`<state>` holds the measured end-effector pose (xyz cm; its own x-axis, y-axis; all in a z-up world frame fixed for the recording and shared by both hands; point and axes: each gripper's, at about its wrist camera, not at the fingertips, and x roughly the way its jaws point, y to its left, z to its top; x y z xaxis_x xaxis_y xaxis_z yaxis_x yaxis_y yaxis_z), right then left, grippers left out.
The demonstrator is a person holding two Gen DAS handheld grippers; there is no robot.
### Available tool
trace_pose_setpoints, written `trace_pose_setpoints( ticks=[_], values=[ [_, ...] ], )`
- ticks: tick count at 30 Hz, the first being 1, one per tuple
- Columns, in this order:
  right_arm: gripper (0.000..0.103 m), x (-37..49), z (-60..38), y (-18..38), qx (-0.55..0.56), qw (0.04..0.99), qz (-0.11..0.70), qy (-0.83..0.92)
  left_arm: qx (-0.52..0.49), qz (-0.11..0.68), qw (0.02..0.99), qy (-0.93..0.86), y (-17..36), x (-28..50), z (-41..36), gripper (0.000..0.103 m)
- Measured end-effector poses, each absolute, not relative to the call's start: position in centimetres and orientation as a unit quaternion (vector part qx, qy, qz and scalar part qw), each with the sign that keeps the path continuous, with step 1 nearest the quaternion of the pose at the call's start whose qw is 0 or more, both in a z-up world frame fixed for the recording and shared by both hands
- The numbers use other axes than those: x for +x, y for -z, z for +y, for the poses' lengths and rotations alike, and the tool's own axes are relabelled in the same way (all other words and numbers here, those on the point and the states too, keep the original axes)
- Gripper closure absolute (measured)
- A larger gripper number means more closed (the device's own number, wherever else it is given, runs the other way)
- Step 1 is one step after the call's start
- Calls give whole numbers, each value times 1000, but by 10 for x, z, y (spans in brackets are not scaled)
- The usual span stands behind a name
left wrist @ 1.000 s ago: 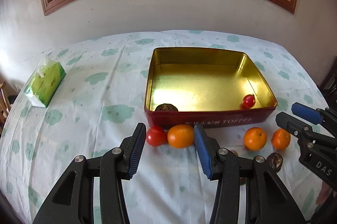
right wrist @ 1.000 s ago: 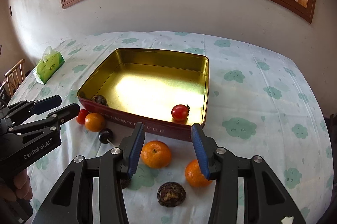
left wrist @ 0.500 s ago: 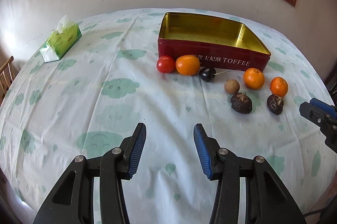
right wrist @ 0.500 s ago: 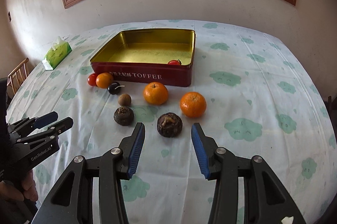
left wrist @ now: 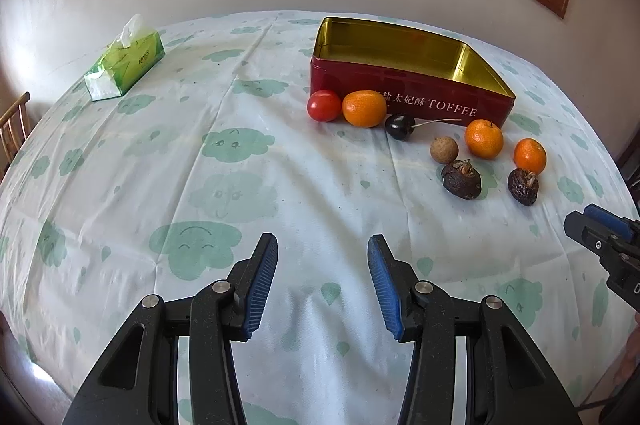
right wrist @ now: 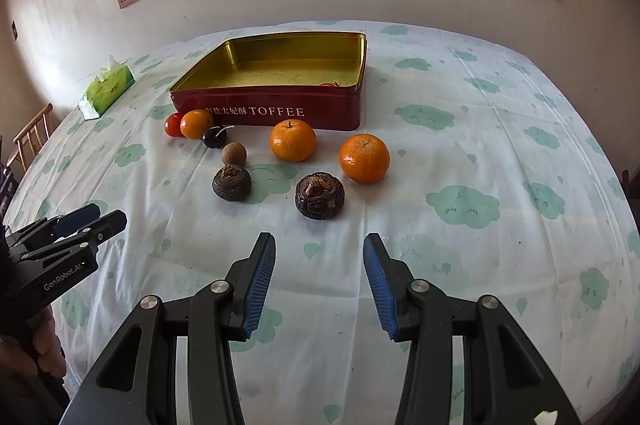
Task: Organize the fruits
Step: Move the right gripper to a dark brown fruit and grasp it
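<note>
A red toffee tin (left wrist: 404, 93) (right wrist: 280, 105) with a gold inside stands on the table; a red tomato (right wrist: 330, 84) peeks over its rim. In front of the tin lie a tomato (left wrist: 324, 105), an orange (left wrist: 364, 108), a dark cherry (left wrist: 399, 127), a brown longan (left wrist: 444, 149), two more oranges (right wrist: 293, 140) (right wrist: 364, 157) and two dark water chestnuts (right wrist: 231, 182) (right wrist: 319, 195). My left gripper (left wrist: 322, 281) is open and empty, well short of the fruit. My right gripper (right wrist: 319, 279) is open and empty, just short of the nearer chestnut.
A green tissue pack (left wrist: 125, 65) lies at the far left of the cloud-patterned tablecloth (left wrist: 224, 185). A wooden chair (right wrist: 32, 137) stands off the left edge. A wall with a window rises behind the table.
Both grippers have pulled back and lowered from the tin toward the table's near side. All the fruit in front of the tin now shows; both stay open and empty.
</note>
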<state>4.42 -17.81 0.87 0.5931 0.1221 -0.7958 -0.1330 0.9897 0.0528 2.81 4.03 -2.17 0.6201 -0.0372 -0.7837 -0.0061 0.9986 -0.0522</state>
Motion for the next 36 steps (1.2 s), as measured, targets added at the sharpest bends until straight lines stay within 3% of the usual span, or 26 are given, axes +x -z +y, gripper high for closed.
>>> trace_pose_setpoints(
  ticks=[29, 36],
  values=[
    [60, 113, -163, 33, -38, 878, 472, -71, -15, 449, 893, 20, 33, 67, 28, 55],
    [67, 111, -168, 33, -36, 881, 466, -71, -6, 449, 893, 33, 32, 70, 11, 55]
  ],
)
